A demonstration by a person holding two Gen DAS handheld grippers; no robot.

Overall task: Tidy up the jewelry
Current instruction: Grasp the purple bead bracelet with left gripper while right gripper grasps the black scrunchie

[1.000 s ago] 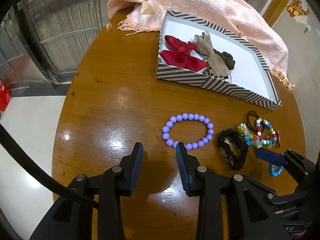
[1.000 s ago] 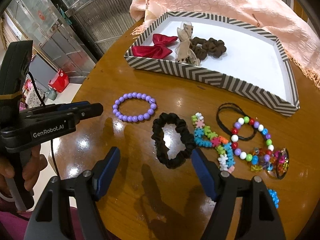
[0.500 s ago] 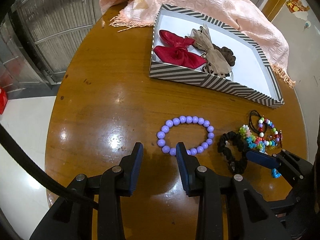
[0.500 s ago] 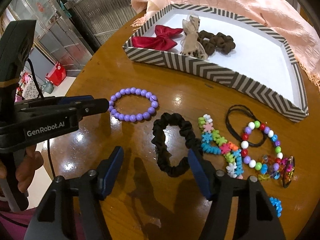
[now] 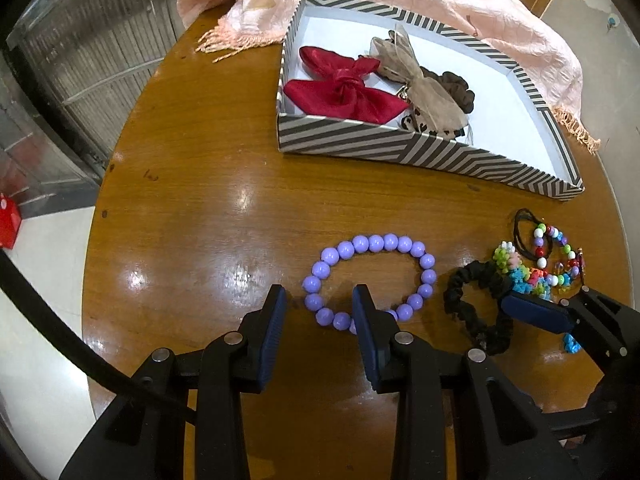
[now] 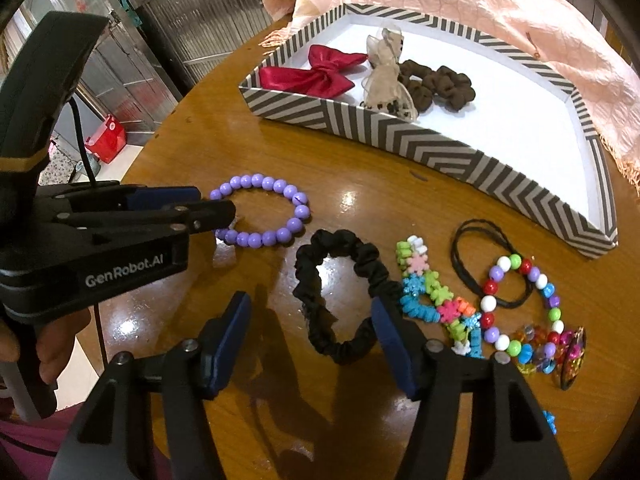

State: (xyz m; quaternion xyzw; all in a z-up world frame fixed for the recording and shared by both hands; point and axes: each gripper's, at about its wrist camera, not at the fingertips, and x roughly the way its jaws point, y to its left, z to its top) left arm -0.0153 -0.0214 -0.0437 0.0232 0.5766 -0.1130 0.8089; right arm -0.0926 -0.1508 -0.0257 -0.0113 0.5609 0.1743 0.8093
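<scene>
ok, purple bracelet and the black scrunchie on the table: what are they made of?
Purple bracelet: round opaque beads, likely plastic or acrylic, with a soft sheen and small highlights; the stringing is hidden. Black scrunchie: gathered fabric, matte to slightly satiny, with visible ruched folds; elastic inside is only presumed.

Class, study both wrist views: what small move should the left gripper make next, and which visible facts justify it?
Probably close the left gripper on the purple bead bracelet. Its jaws are open, its right finger sits inside the loop and its left finger outside, so the near strand of beads lies between them. The bracelet is on the table, outside the striped box.
</scene>
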